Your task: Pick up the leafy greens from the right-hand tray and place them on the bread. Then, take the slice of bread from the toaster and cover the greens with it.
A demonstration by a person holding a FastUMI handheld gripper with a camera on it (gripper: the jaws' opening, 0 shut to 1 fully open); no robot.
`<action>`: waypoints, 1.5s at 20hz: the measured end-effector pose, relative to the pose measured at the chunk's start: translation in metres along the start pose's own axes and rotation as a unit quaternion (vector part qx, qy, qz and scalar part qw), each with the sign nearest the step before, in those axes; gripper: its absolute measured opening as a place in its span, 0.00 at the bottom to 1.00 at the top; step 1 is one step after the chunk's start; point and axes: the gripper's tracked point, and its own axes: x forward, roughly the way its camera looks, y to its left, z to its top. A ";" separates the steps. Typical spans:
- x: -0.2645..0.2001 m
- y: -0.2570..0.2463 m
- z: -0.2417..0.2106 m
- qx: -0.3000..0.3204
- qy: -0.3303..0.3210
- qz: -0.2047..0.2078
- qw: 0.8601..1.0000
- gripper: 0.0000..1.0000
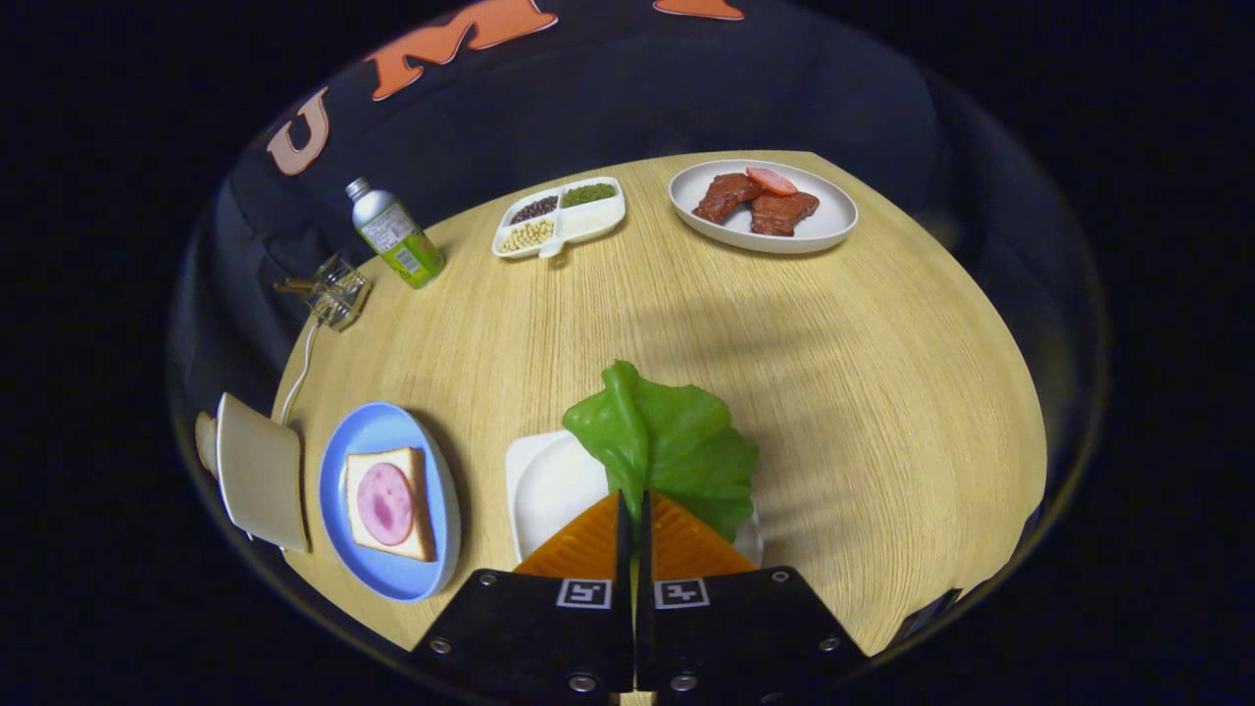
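Observation:
My gripper (632,510) is shut on the green lettuce leaf (667,446), whose edge is pinched between the two orange fingers (583,544). The leaf stands up above a white square tray (549,480) directly under the fingers. Left of that tray a blue plate (392,579) carries a slice of bread (417,505) topped with a round pink slice of ham (384,503). Further left stands a cream toaster (260,471), and a second bread slice (205,443) peeks out behind it.
At the table's far side sit a white plate (828,221) with brown meat pieces and a tomato slice, a divided dish of beans (559,218), a green-labelled bottle (394,233) and a small clear holder (338,289). The toaster's white cord runs along the left edge.

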 end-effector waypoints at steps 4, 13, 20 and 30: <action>-0.023 0.022 0.012 -0.008 -0.026 0.026 0.999 0.02; -0.052 0.103 0.011 -0.078 -0.036 0.084 0.993 0.02; -0.038 0.147 -0.004 -0.108 -0.020 0.098 0.989 0.02; -0.007 0.190 -0.040 -0.137 0.037 0.119 0.983 0.03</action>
